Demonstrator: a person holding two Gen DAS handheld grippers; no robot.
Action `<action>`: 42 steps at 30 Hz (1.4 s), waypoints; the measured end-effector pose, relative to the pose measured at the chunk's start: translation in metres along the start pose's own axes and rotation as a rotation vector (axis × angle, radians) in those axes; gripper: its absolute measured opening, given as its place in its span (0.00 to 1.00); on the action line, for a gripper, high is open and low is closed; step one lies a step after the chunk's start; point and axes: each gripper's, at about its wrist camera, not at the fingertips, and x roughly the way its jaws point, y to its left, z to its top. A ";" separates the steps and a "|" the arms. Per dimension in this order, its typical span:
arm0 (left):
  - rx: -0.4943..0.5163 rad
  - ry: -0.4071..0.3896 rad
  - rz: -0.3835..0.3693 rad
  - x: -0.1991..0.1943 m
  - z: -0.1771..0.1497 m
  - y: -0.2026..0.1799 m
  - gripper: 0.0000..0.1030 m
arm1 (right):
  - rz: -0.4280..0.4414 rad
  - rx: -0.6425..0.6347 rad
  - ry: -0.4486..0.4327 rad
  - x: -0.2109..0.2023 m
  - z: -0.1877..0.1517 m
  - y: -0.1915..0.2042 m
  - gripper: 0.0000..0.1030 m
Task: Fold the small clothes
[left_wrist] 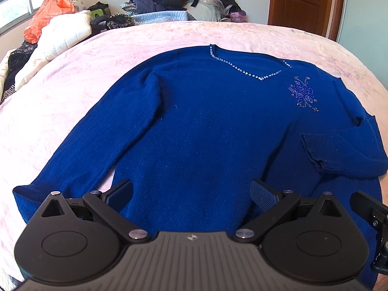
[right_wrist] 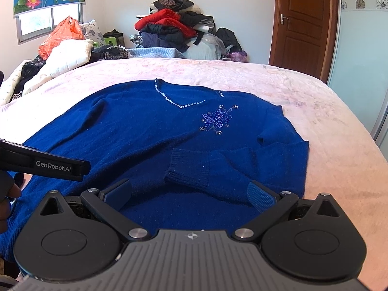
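Note:
A dark blue sweater (left_wrist: pixel 198 126) with a beaded V-neck and a beaded flower lies flat, front up, on a pink bed (left_wrist: pixel 72 77). Its right sleeve (left_wrist: pixel 339 155) is folded across the body, cuff pointing left; its left sleeve (left_wrist: pixel 80 150) lies stretched out towards the near left. My left gripper (left_wrist: pixel 191 194) is open and empty, over the sweater's hem. In the right wrist view the sweater (right_wrist: pixel 150 131) and folded sleeve (right_wrist: pixel 201 167) show too; my right gripper (right_wrist: pixel 190 195) is open and empty, just below the folded cuff. The left gripper's body (right_wrist: pixel 48 165) enters from the left.
A heap of clothes (right_wrist: pixel 174 29) lies beyond the bed's far edge. A white quilt (right_wrist: pixel 70 55) and an orange plastic bag (right_wrist: pixel 60 35) are at the far left. A brown door (right_wrist: pixel 303 24) stands at the back right. The pink bedspread (right_wrist: pixel 315 111) shows bare to the sweater's right.

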 end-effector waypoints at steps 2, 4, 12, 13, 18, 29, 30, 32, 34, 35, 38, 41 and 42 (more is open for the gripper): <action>-0.003 0.003 -0.005 0.000 0.000 0.001 1.00 | 0.002 0.000 0.001 0.000 0.000 0.000 0.99; -0.006 0.005 -0.007 0.000 0.000 0.001 1.00 | 0.005 0.001 0.003 0.000 0.000 0.000 0.99; -0.002 0.001 0.005 0.000 -0.001 0.000 1.00 | 0.018 0.005 0.008 0.000 -0.001 0.001 0.99; -0.001 0.002 0.006 0.000 -0.001 0.000 1.00 | 0.019 0.004 0.008 0.000 0.000 0.001 0.99; -0.003 0.006 0.008 0.001 -0.001 0.001 1.00 | 0.020 0.003 0.008 0.000 0.000 0.000 0.99; -0.002 0.010 0.011 0.003 -0.002 0.002 1.00 | 0.035 -0.015 -0.014 -0.002 -0.001 0.002 0.99; -0.002 0.011 0.011 0.003 -0.002 0.002 1.00 | 0.038 -0.020 -0.018 -0.002 -0.001 0.002 0.99; -0.002 0.011 0.011 0.003 -0.002 0.002 1.00 | 0.047 -0.025 -0.026 -0.003 -0.001 0.002 0.99; -0.002 0.011 0.012 0.003 -0.003 0.002 1.00 | 0.054 -0.028 -0.029 -0.003 -0.001 0.002 0.99; -0.002 0.011 0.011 0.003 -0.003 0.002 1.00 | 0.054 -0.030 -0.029 -0.003 -0.001 0.002 0.99; -0.005 0.012 0.011 0.004 -0.003 0.003 1.00 | 0.038 -0.042 -0.026 -0.002 -0.001 0.003 0.99; -0.008 0.016 0.009 0.005 -0.003 0.004 1.00 | 0.015 -0.035 -0.021 -0.001 0.000 0.002 0.99; -0.009 0.017 0.010 0.005 -0.003 0.003 1.00 | 0.017 -0.032 -0.014 -0.001 -0.001 0.002 0.99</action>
